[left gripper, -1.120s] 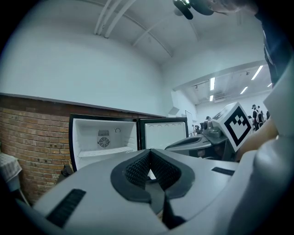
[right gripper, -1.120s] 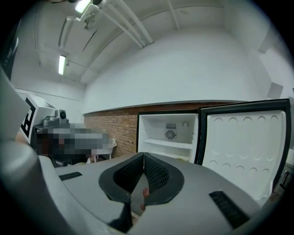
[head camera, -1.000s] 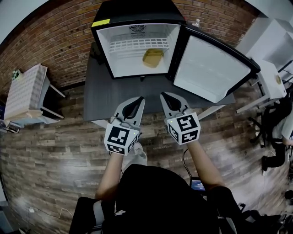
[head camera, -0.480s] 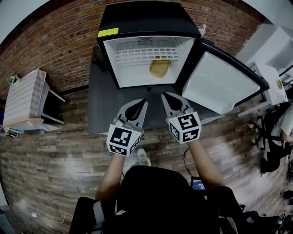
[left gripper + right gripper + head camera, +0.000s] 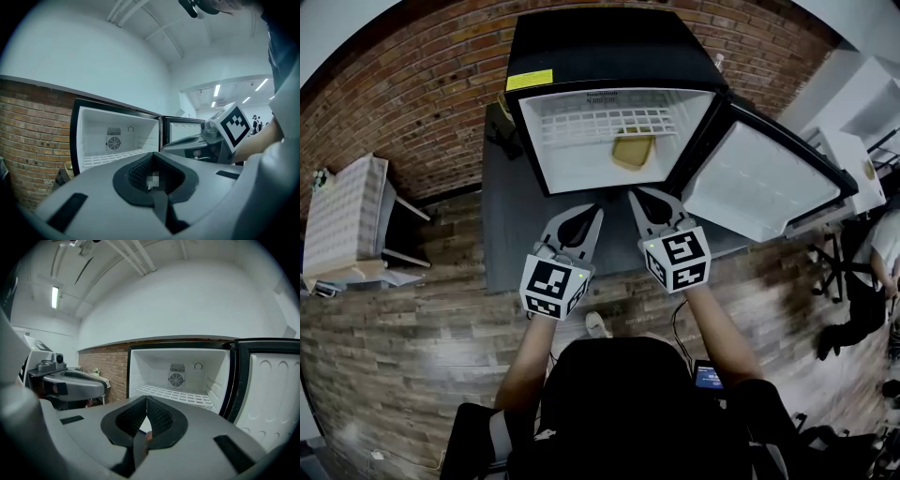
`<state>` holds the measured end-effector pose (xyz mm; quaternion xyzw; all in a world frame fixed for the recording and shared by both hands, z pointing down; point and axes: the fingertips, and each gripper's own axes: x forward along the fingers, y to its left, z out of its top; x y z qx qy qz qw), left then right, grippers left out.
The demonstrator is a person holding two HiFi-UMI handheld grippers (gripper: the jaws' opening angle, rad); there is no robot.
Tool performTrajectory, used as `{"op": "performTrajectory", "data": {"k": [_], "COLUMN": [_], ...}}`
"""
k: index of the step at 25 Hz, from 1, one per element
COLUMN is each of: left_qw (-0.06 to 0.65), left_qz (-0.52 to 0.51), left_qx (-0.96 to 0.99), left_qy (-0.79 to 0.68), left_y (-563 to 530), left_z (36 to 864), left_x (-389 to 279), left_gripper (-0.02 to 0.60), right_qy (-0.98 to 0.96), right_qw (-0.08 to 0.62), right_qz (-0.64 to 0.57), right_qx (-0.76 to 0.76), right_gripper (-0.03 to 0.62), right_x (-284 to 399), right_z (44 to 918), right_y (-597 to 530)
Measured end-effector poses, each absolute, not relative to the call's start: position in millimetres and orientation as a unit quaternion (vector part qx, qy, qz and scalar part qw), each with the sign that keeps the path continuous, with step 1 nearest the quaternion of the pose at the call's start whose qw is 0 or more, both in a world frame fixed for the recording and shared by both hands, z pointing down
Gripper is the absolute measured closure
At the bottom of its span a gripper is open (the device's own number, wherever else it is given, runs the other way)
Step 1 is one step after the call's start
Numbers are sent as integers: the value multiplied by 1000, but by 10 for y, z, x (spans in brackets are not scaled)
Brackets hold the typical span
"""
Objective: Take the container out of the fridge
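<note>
red brick wall out back, worn wood-plank floor, dark grey table against the brick, little white stand off left, strip light on white ceiling

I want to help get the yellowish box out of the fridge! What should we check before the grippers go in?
1. Fridge door swung open: ok.
2. Container in sight inside the fridge: ok.
3. Nothing else near it inside: ok, the head view shows only white walls and the wire shelf.
4. Whether it sits on that shelf or below it: cannot tell.
5. Right gripper jaws apart, ready to grab: not ok, they are together and hold nothing.
6. Left gripper jaws apart: not ok, also together and empty.
</note>
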<state>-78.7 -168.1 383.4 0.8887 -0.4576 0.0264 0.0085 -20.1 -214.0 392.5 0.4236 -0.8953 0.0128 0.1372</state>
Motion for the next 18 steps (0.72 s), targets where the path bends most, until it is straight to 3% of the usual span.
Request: {"op": "performTrajectory", "data": {"k": [18], "left_qw": [24], "left_qz": [40], "left_qx": [887], "left_qy": [-459], "left_y": [-2043], "left_z": [4088], "left_x": [-732], "left_gripper": [568], "right_qy": [-893], "right_qw": [170], "right_qz": [34], "right_qx": [416], "right_gripper": [554], "right_x": [-180], "right_z": [4227], "right_y": [-2565]}}
